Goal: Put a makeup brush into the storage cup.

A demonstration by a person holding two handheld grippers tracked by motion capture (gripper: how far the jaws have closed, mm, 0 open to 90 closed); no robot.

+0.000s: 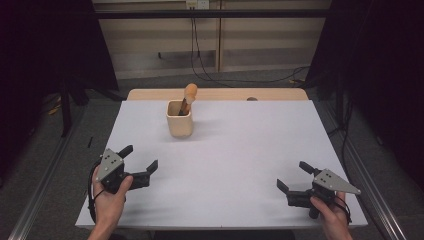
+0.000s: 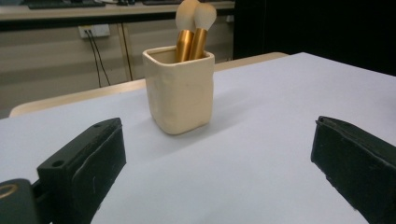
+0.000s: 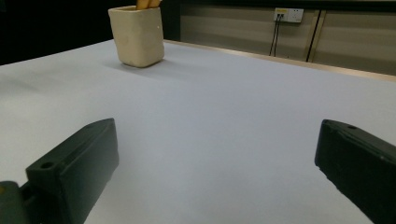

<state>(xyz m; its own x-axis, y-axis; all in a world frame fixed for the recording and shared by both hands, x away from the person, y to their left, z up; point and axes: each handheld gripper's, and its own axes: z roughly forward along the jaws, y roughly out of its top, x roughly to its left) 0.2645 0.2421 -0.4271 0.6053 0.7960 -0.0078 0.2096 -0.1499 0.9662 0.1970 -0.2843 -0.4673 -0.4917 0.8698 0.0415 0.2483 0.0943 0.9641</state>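
Left gripper (image 1: pixel 141 157): resting at the near left corner of the table (image 1: pixel 240 150), well short of the cream cup (image 1: pixel 179 120), jaws standing wide apart, gripping nothing. Cream cup: sitting upright toward the far side of the table, left of centre, holding two brushes (image 2: pixel 194 29) with gold ferrules and pale heads leaning together. Right gripper (image 1: pixel 294 175): resting at the near right corner, well apart from the cream cup, jaws spread wide, gripping nothing.

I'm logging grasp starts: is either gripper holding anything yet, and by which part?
Nothing is held. The left gripper and right gripper both stand open over the white table, apart from the cream square cup holding gold-handled brushes.
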